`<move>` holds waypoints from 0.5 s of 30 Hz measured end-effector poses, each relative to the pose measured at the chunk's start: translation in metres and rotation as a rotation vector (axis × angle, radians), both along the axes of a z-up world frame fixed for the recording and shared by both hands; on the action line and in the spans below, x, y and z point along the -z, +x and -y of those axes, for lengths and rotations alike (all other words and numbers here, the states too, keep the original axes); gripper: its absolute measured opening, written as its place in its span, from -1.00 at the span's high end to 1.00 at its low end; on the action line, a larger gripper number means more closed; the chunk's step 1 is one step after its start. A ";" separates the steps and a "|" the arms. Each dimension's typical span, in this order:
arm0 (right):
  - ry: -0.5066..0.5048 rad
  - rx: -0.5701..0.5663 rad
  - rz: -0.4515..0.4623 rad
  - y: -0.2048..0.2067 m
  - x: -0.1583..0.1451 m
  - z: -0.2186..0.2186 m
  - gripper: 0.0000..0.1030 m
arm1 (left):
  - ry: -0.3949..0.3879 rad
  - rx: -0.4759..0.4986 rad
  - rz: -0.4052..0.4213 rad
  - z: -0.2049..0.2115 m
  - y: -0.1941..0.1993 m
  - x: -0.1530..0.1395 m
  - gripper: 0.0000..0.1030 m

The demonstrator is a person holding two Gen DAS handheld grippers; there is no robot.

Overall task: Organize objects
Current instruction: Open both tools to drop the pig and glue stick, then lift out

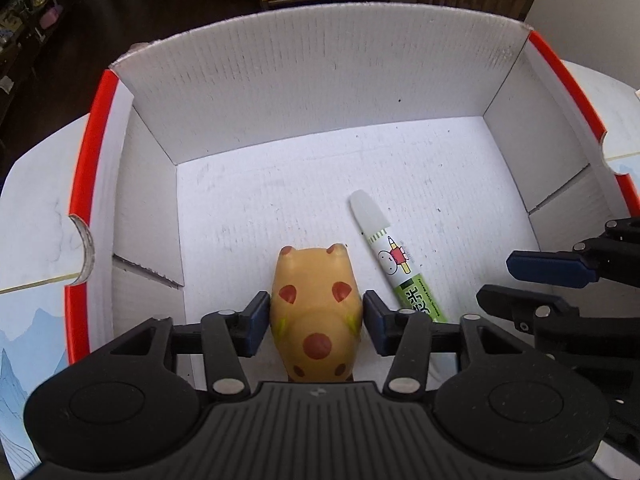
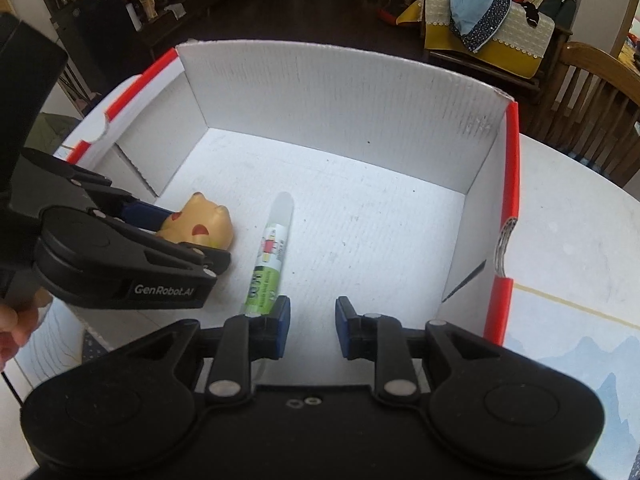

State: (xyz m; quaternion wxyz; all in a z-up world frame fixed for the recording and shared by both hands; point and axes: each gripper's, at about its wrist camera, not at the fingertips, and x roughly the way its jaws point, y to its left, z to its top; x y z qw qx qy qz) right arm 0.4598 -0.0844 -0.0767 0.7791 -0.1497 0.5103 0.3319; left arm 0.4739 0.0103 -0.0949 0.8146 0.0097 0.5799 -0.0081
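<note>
Two claws tilt steeply down into the white box [image 1: 320, 80] on the desk [image 2: 568, 216]. Left claw [image 1: 316, 316] straddles the toy [image 1: 316, 312], pads just beside it. Right claw [image 2: 312, 326] gapes slightly, empty, beside the pen [image 2: 270, 256] lying on the box floor.

Tan red-spotted toy [image 1: 316, 312], green-white marker [image 1: 394, 264], white red-edged box [image 1: 320, 92]
</note>
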 end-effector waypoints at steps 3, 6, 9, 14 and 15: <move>0.025 0.000 0.006 -0.003 -0.006 0.006 0.49 | -0.003 -0.003 0.019 -0.001 -0.004 -0.005 -0.26; 0.051 0.001 0.011 -0.007 -0.014 0.013 0.45 | -0.014 -0.017 0.034 -0.002 -0.008 -0.012 -0.26; 0.087 0.009 0.022 -0.011 -0.023 0.021 0.43 | -0.024 -0.019 0.060 -0.001 -0.014 -0.023 -0.26; 0.119 0.005 0.052 -0.020 -0.041 0.032 0.40 | -0.036 -0.019 0.122 -0.002 -0.029 -0.044 -0.26; 0.126 0.000 0.057 -0.022 -0.044 0.033 0.39 | -0.044 -0.020 0.131 -0.002 -0.033 -0.048 -0.26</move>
